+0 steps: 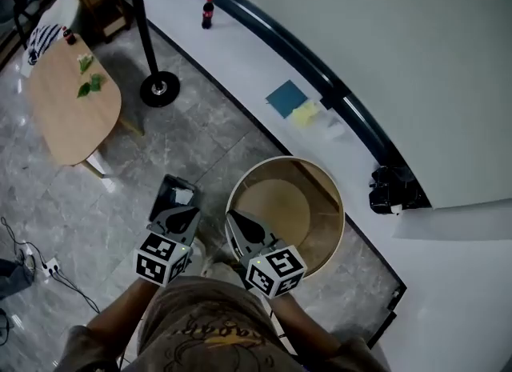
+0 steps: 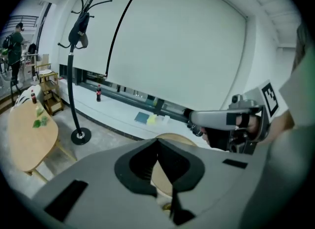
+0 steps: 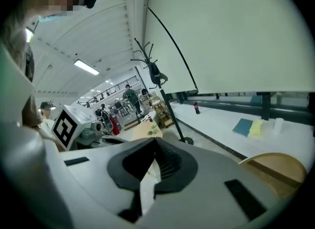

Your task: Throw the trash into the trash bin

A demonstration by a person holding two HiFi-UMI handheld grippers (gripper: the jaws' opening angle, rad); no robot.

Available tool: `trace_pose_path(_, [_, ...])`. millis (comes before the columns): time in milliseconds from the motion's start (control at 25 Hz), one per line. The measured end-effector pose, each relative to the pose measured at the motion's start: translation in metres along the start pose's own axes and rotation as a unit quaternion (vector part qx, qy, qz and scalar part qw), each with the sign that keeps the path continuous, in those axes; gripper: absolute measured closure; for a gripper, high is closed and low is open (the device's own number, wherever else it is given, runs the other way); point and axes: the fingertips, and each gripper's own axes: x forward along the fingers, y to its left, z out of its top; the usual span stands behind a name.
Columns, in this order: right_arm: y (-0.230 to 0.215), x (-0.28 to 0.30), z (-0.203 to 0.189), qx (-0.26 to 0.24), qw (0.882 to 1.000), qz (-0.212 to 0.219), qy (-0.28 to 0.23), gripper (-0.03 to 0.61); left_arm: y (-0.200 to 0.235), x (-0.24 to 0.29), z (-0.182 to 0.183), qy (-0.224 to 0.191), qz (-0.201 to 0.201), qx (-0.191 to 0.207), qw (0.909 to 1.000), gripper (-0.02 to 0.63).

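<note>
The round tan trash bin [image 1: 324, 194] stands on the grey floor against the white ledge, and nothing shows inside it. Both grippers are held close to my body. My left gripper [image 1: 186, 209] is left of the bin, jaws shut with nothing between them [image 2: 158, 140]. My right gripper [image 1: 232, 220] hangs over the bin's near left rim, its jaws also shut and empty [image 3: 156, 140]. The bin's rim shows past the jaws in the left gripper view [image 2: 172, 136] and at the lower right of the right gripper view [image 3: 275, 166]. A black bag [image 1: 392, 190] sits on the ledge right of the bin.
Blue [image 1: 286, 97] and yellow [image 1: 304, 113] flat things lie on the white ledge [image 1: 240, 50], with a cola bottle [image 1: 208, 12] farther along. A coat stand's base [image 1: 160, 89] and a wooden table [image 1: 56, 118] stand at left. A black flat thing [image 1: 173, 188] lies beyond the left gripper.
</note>
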Motion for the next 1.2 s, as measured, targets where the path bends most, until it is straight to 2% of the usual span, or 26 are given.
trace_pose_path(280, [0.000,-0.070,0.046,-0.015,0.997,-0.029,-0.070,0.561,-0.069,-0.025,0.071,-0.071,-0.051,0.047,0.9951,0.595])
trace_pose_path(440, [0.004,-0.102,0.067,-0.029,0.992,-0.047,-0.111,0.561,-0.092,-0.039,0.096,-0.101,-0.083,0.068,0.9891,0.595])
trace_pose_path(640, [0.000,-0.129,0.081,-0.050,0.986,-0.069,-0.141,0.561,-0.111,-0.045,0.120,-0.144,-0.095,0.096,0.9804,0.595])
trace_pose_path(840, [-0.006,-0.139,0.082,-0.052,0.985,-0.075,-0.146,0.561,-0.123,-0.042,0.129,-0.158,-0.100,0.114,0.9758,0.595])
trace_pose_path(1200, [-0.009,-0.146,0.086,-0.044,0.982,-0.080,-0.163,0.561,-0.126,-0.039,0.122,-0.159,-0.090,0.117,0.9762,0.595])
